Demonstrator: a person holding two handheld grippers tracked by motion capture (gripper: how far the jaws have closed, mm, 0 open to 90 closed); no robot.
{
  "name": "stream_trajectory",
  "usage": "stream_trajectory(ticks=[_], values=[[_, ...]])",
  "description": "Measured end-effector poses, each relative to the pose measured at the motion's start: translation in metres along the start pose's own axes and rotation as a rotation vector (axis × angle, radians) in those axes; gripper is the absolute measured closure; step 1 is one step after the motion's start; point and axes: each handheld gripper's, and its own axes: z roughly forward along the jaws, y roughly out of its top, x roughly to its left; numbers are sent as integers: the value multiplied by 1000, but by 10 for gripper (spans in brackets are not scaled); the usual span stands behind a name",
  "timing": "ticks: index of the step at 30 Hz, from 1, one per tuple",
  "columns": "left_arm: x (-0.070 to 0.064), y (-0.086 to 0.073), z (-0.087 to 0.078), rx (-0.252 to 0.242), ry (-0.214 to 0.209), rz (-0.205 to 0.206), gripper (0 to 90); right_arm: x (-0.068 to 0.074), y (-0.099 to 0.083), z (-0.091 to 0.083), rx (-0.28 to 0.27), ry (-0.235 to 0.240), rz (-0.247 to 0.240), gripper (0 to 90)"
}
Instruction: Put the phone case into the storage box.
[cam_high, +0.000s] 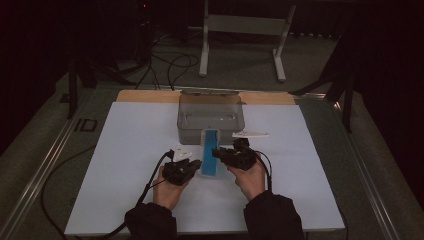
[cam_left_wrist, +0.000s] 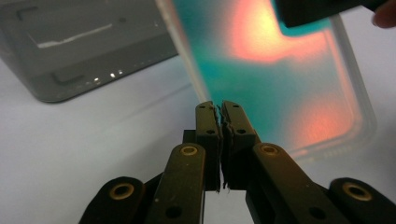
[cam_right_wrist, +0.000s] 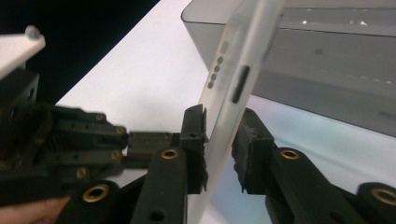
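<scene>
Seen from above, I have a white sheet (cam_high: 130, 165) covering the table, with a grey translucent plastic box (cam_high: 211, 118) standing at its far middle; I take this box as the landmark. A translucent phone case with a teal and orange inner face (cam_high: 210, 153) lies just in front of the box, its far end close to the box's near wall. Left of the case, and nearer to me than the box, the left gripper (cam_high: 194, 164) is held in the left hand (cam_high: 169, 190); in the left gripper view its two black jaws are pressed together with nothing between them, their tips at the case's (cam_left_wrist: 275, 74) pale edge, and I cannot tell whether they touch it. The box (cam_left_wrist: 88, 51) sits behind and to the left in that view. The right gripper (cam_high: 218, 152), held in the right hand (cam_high: 250, 176), reaches in from the case's other side; in the right gripper view its jaws are clamped on the frosted side wall of the case (cam_right_wrist: 229, 98), which stands tilted between them, with the box (cam_right_wrist: 336, 60) behind it. A small white flat piece (cam_high: 250, 134) lies on the sheet just right of the box's near corner, and another white piece (cam_high: 181, 151) lies in front of the box by the left gripper.
</scene>
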Motion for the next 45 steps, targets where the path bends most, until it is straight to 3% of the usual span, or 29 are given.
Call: stream_trajectory(ticks=[2, 4, 6, 10, 17, 19, 26, 28, 30, 34, 39, 45], values=[[-1, 1, 1, 3, -1, 6, 900, 2, -1, 2, 19, -29, -33, 805], [0, 1, 3, 5, 4, 1, 900, 3, -1, 3, 29, -17, -31, 810], [0, 1, 3, 7, 4, 2, 900, 5, -1, 2, 29, -37, -49, 812], [4, 0, -2, -5, 22, 2, 898, 2, 1, 0, 27, -55, -40, 812], [13, -2, -12, -30, 46, -6, 725, 2, 5, -4, 16, -71, -51, 812], [16, -3, -15, -49, 46, -15, 624, 2, 6, -5, 15, -73, -52, 812], [26, -4, -34, -110, 155, -32, 335, 4, 11, -7, 16, -90, -64, 812], [27, -4, -36, -114, 167, -37, 254, 4, 12, -8, 16, -91, -65, 812], [30, -6, -42, -129, 221, -44, 159, 5, 13, -9, 13, -95, -69, 812], [34, -9, -51, -149, 265, -38, 47, 7, 17, -11, 12, -96, -70, 812], [38, -17, -62, -165, 291, -13, 2, 8, 20, -13, 9, -100, -75, 812], [45, -31, -71, -193, 318, -15, 0, 9, 22, -14, 10, -96, -73, 812]])
